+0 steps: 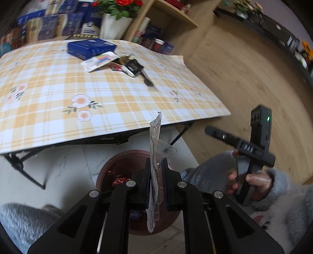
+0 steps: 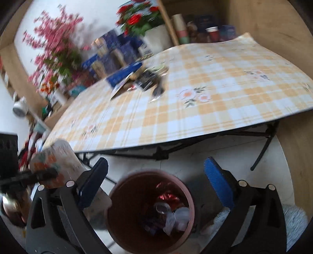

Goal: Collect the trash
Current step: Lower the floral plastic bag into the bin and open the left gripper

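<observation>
A yellow-and-white checked tablecloth (image 1: pixel 109 101) printed with flowers is spread over a folding table (image 1: pixel 17 164) on black legs. A white pot of red flowers (image 1: pixel 115 25) is seen at the far edge, flanked by stacked blue boxes (image 1: pixel 49 25). Paper cups (image 2: pixel 181 29) are kept on a wooden shelf (image 1: pixel 172 13). Pink blossoms (image 2: pixel 52 39) are shown, blurred, from the right wrist.

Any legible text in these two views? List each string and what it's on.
"DAB": raised letters on the right tongs' black body, seen from the left wrist view; partly blurred.
Wrapper clamped in the left tongs: print too small to read.
Blue box on the table: blurred.
Right wrist view: nothing readable.
</observation>
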Demonstrator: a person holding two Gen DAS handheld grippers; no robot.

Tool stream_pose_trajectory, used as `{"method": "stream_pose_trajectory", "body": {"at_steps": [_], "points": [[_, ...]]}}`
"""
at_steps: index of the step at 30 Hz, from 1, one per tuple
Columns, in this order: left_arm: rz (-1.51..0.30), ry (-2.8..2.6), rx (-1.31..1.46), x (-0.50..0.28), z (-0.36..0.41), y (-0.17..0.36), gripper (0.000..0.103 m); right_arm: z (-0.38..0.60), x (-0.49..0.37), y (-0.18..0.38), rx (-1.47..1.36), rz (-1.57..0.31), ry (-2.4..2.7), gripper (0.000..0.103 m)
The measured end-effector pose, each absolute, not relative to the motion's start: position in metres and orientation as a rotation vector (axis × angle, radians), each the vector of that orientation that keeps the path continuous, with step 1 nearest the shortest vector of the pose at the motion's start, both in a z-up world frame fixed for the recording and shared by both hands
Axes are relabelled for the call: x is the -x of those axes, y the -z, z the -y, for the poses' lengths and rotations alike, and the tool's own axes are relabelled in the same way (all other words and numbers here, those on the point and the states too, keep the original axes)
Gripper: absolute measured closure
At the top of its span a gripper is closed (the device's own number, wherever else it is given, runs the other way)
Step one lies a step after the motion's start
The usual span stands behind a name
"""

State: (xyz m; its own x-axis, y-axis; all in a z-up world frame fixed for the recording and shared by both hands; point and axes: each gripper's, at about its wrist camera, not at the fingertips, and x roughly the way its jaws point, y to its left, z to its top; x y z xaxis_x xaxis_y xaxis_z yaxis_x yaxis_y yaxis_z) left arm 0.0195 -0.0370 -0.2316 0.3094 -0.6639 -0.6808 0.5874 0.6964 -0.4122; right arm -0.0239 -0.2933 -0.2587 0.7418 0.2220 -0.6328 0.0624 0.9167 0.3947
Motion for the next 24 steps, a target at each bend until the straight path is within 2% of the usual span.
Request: {"method": "stream_pose_trajectory", "body": {"at_steps": [10,15,24], "points": [[-1.011,0.88,-0.127,-0.011,0.081,0.273,0.092,0.294,0.018,0.272,-0.431,-0.762,-0.057,0.006],[-1.094,0.839,-0.107,-0.021,0.08,0.292,0.092,0.299,0.016,0.277,-0.474,-0.764,-0.049,0.006],[-1.108,0.836,-0.074,-0.026,0.077,0.294,0.092,0.306,0.012,0.285,-0.539,-0.796,-0.042,0.006]]}}
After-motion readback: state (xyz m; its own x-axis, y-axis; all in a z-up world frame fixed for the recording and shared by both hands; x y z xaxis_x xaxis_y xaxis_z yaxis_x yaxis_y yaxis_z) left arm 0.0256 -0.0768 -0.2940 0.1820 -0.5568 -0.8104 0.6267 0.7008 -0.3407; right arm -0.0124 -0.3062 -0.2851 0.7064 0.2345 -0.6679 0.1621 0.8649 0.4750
